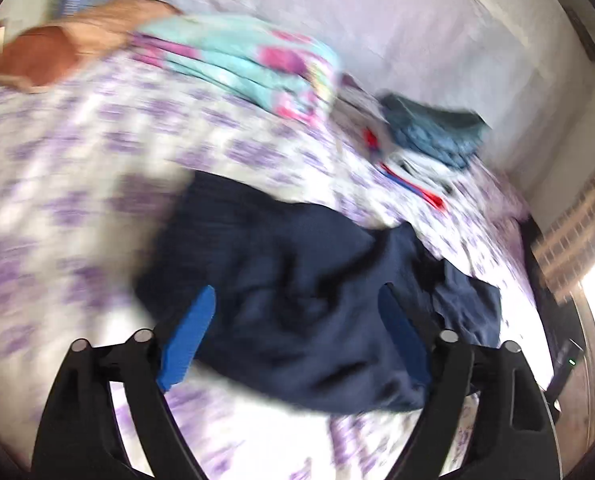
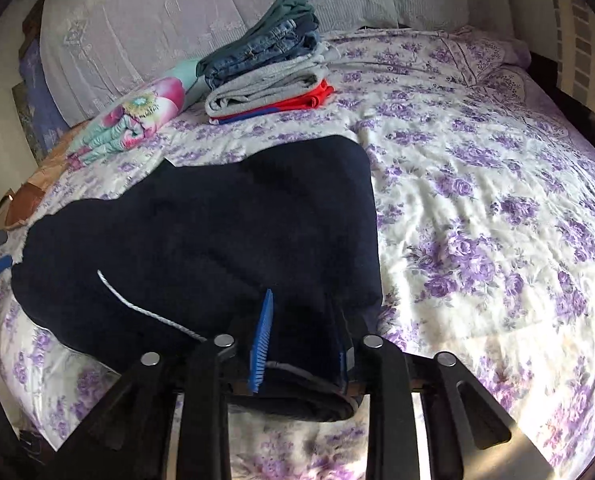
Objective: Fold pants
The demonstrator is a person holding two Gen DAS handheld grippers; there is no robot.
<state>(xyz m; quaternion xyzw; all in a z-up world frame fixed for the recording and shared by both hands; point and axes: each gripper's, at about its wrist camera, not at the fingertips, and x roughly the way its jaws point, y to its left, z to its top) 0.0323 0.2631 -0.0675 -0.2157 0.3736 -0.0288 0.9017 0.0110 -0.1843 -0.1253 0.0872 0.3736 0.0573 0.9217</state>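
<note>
The navy pants (image 2: 217, 232) lie folded on the flowered bedspread (image 2: 477, 208), a white drawcord (image 2: 137, 304) across their near part. In the blurred left wrist view the pants (image 1: 297, 280) spread below my left gripper (image 1: 295, 289), which is open wide with its blue fingers (image 1: 189, 336) well apart and clear of the cloth. My right gripper (image 2: 301, 320) straddles the near folded edge of the pants. Cloth lies between its jaws. The ribbed face of the left blue finger (image 2: 261, 340) shows bare, and the other finger is mostly hidden behind a ridge of fabric.
A stack of folded clothes (image 2: 269, 68), jeans over grey and red items, stands at the far side of the bed beside a turquoise and pink folded quilt (image 2: 137, 120). White pillows (image 2: 177, 8) line the headboard. The bed's right half (image 2: 517, 160) is bare spread.
</note>
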